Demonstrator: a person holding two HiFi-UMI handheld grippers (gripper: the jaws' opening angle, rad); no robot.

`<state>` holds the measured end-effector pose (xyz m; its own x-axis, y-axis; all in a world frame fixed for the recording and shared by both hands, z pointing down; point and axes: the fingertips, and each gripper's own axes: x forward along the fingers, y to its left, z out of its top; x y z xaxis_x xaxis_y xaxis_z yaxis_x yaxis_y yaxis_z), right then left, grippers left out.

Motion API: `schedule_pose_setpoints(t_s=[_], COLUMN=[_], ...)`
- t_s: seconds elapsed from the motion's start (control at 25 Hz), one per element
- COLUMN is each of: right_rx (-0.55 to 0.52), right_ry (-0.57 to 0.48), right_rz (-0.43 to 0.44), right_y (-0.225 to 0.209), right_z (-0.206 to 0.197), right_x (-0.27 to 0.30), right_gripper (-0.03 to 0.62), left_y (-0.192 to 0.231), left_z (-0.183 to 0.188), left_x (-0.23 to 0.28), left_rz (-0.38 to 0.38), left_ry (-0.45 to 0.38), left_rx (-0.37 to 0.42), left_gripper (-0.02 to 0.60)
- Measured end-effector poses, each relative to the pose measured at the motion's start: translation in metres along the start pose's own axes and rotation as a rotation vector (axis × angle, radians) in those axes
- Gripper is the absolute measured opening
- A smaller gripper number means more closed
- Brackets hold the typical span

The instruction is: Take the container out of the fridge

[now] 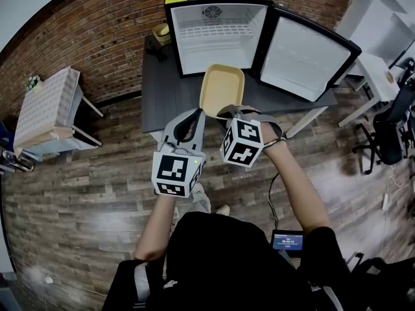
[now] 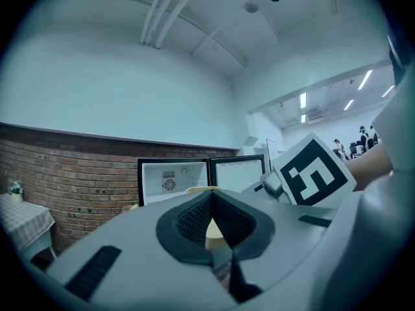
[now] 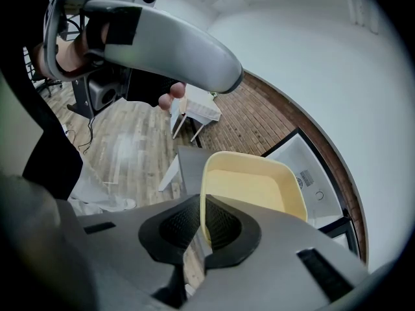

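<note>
Standing open on a dark table (image 1: 165, 86), the fridge (image 1: 217, 41) had its door (image 1: 305, 57) swung out to the right. A brick wall ran behind it. A small table with a checked cloth (image 1: 48, 102) stood off to the left and an office chair (image 1: 389, 131) off to the right. A round emblem on the fridge's back wall was too small to read. Both forearms reached forward side by side. The right gripper (image 3: 202, 214), tilted downward, pinched the rim of the yellow container (image 1: 222, 88), which hung outside the fridge above the table's near edge. The left gripper (image 2: 211, 199), held level beside it, had its tips pressed together.
</note>
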<state>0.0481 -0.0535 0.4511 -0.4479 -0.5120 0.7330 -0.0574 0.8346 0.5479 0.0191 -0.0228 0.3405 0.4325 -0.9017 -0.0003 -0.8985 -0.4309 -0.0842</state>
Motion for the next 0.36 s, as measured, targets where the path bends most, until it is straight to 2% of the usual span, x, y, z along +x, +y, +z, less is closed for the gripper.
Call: schedule_pose_setpoints(t_s=[0.36], right_rx=[0.002], right_ry=[0.003], right_rz=[-0.001], right_y=[-0.0007], right_z=[-0.0031], right_x=[0.0001], right_gripper=[0.051], left_y=[-0.0022], left_z=[-0.0009], left_x=[0.0018], left_rz=[-0.004], left_ry=[0.002], left_rx=[0.003], left_gripper=[0.014])
